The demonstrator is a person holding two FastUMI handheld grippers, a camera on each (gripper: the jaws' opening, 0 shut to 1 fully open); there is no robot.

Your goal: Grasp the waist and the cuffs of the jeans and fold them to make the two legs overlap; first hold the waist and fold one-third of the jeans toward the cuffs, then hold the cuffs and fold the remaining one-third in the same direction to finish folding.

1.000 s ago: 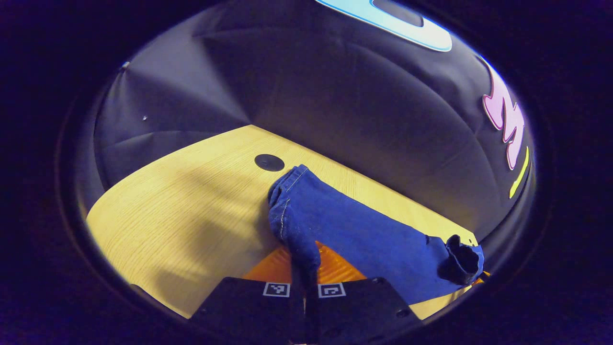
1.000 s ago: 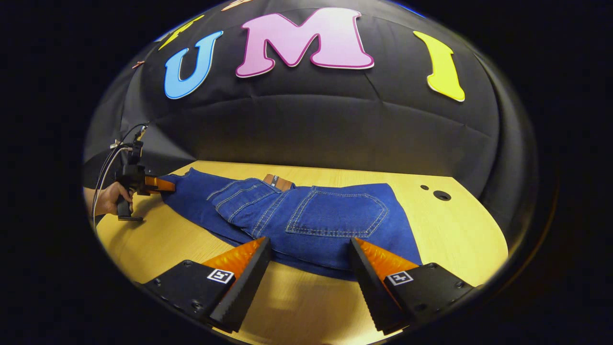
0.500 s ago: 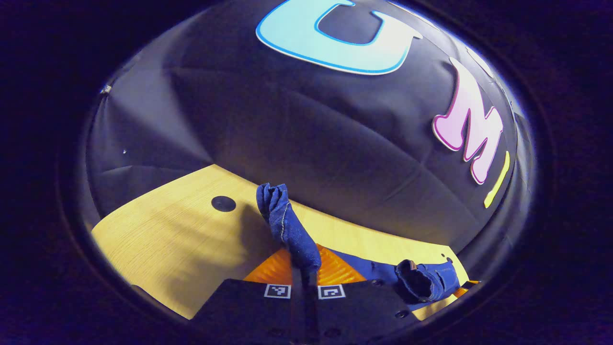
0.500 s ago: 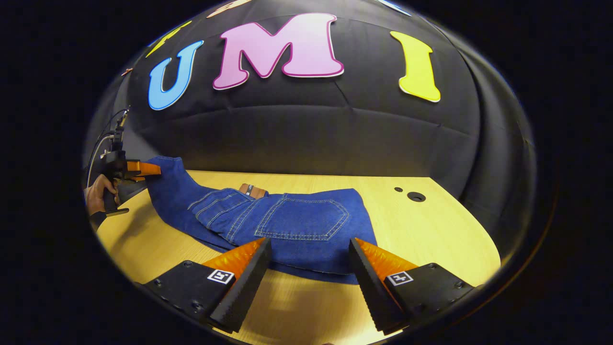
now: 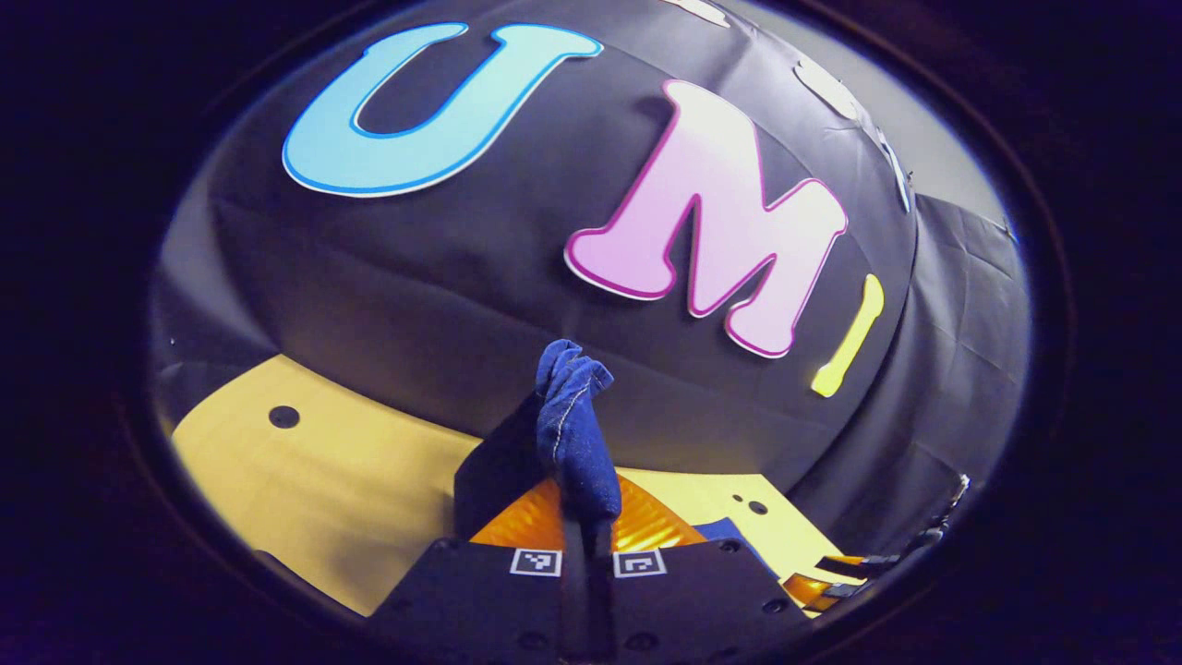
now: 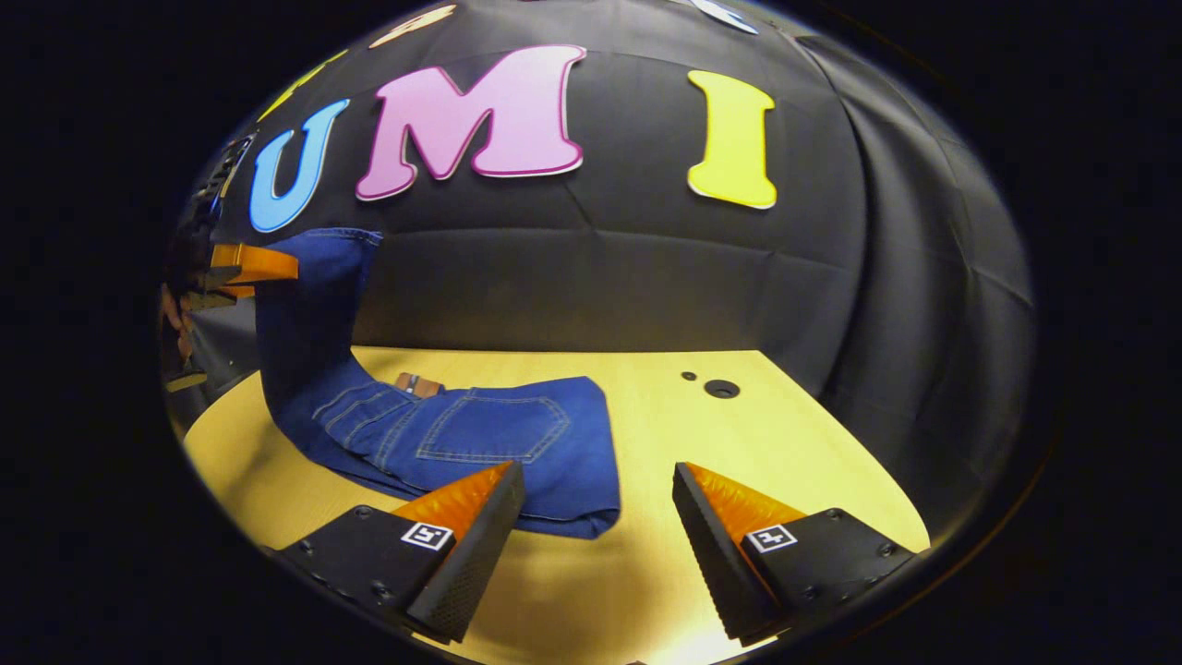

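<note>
The blue jeans [image 6: 480, 434] lie on the wooden table [image 6: 785, 443], back pocket up, with a brown waist patch [image 6: 417, 383] showing at the back. Their legs [image 6: 309, 323] rise steeply at the left, and up there my left gripper [image 6: 249, 268] has the cuff end. In the left gripper view the bunched cuffs [image 5: 568, 416] stick up from between the fingers, with the left gripper [image 5: 588, 522] shut on them. My right gripper [image 6: 596, 471] is open, low over the table at the near right corner of the jeans, touching nothing.
Two dark round holes [image 6: 720, 388] sit in the tabletop at the far right, and another hole [image 5: 283, 417] lies at the left in the left gripper view. A hand [image 6: 175, 314] holds the left gripper. The right gripper [image 5: 831, 573] shows low right there.
My left gripper has lifted the cuffs high off the table and swung round. The jeans have slid left in the right gripper view. The right gripper has stayed open.
</note>
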